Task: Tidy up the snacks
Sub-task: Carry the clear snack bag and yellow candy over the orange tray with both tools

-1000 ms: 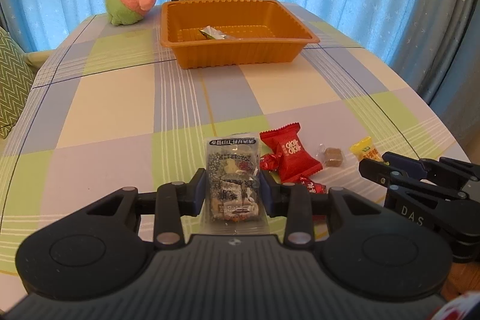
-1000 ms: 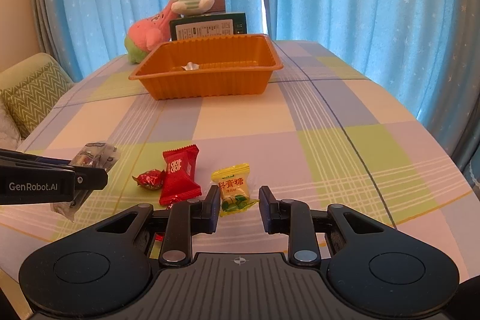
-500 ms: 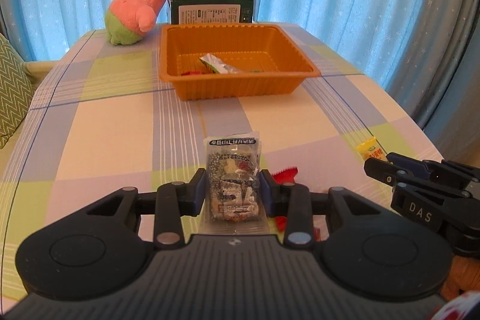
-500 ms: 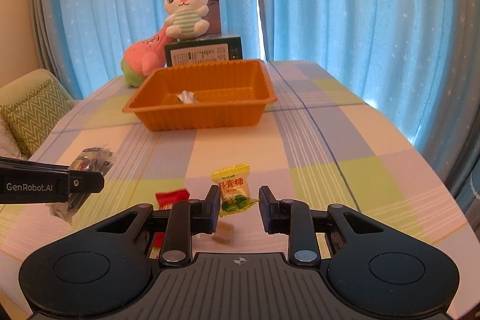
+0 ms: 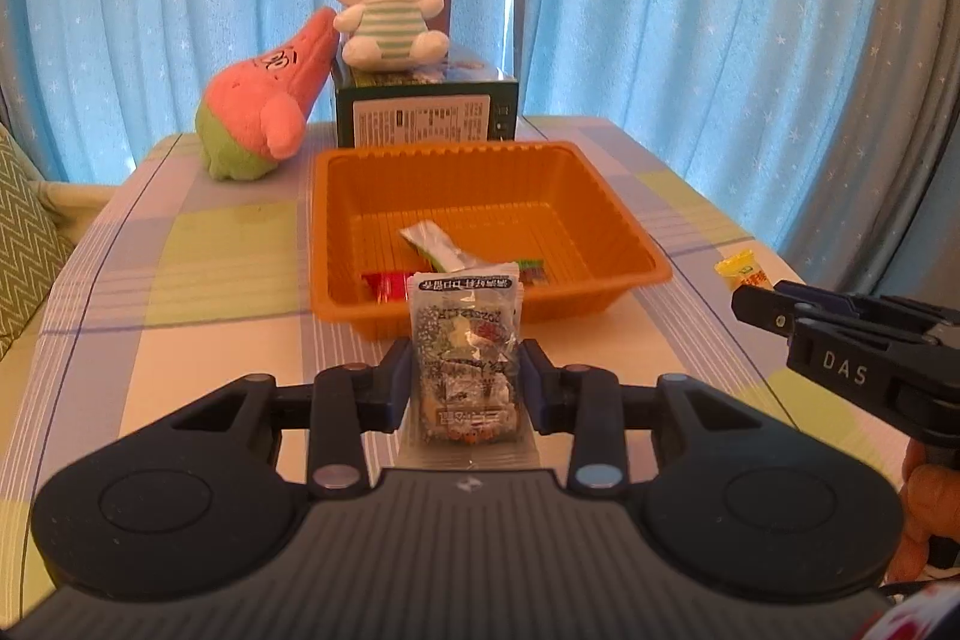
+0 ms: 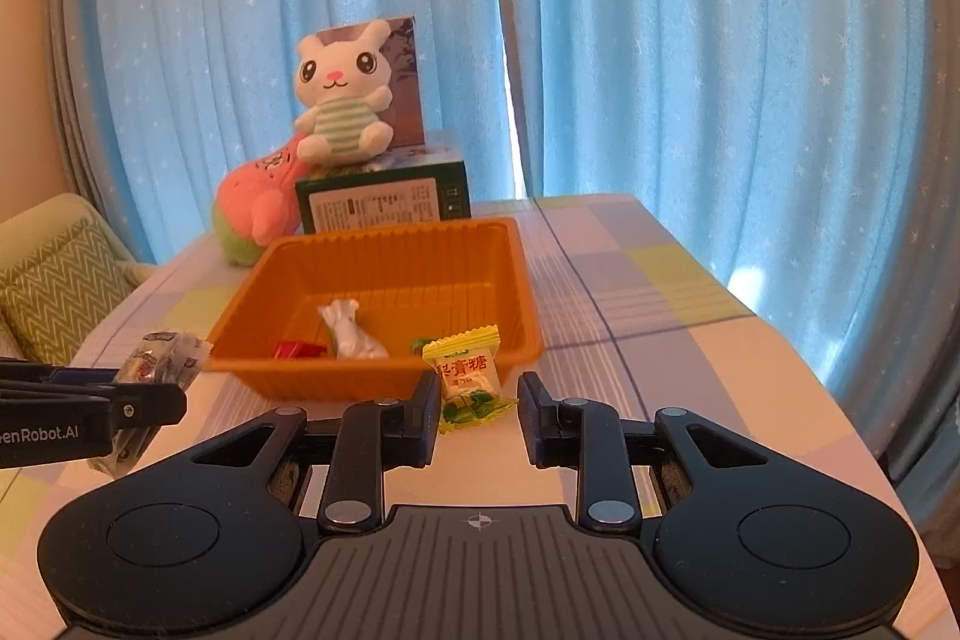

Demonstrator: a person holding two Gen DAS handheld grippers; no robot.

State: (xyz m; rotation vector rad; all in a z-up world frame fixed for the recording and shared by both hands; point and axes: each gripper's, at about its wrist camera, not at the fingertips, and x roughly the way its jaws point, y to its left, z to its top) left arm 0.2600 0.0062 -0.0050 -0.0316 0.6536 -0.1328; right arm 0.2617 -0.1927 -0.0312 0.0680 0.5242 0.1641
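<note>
My left gripper (image 5: 465, 376) is shut on a clear snack packet (image 5: 465, 340) with dark print, held just short of the orange tray (image 5: 636, 244). The tray holds a silver wrapper (image 5: 435, 244), a red wrapper (image 5: 387, 283) and a green one. My right gripper (image 6: 477, 403) holds a yellow candy (image 6: 468, 376) by its green tail, near the tray's (image 6: 258, 274) front right corner. The candy (image 5: 741, 271) and right gripper (image 5: 840, 340) show at the right of the left wrist view. The left gripper (image 6: 90, 412) and packet (image 6: 159, 358) show at the left of the right wrist view.
Behind the tray stand a dark green box (image 5: 426, 112) with a white bunny plush (image 5: 390, 10) on top and a pink plush (image 5: 264, 100) to the left. Blue curtains hang behind the checked table (image 5: 180, 244). A green cushion (image 6: 60, 274) lies off the table's left edge.
Both grippers have lifted their snacks off the table and moved forward to the tray. The loose red and brown candies near the front have dropped out of view.
</note>
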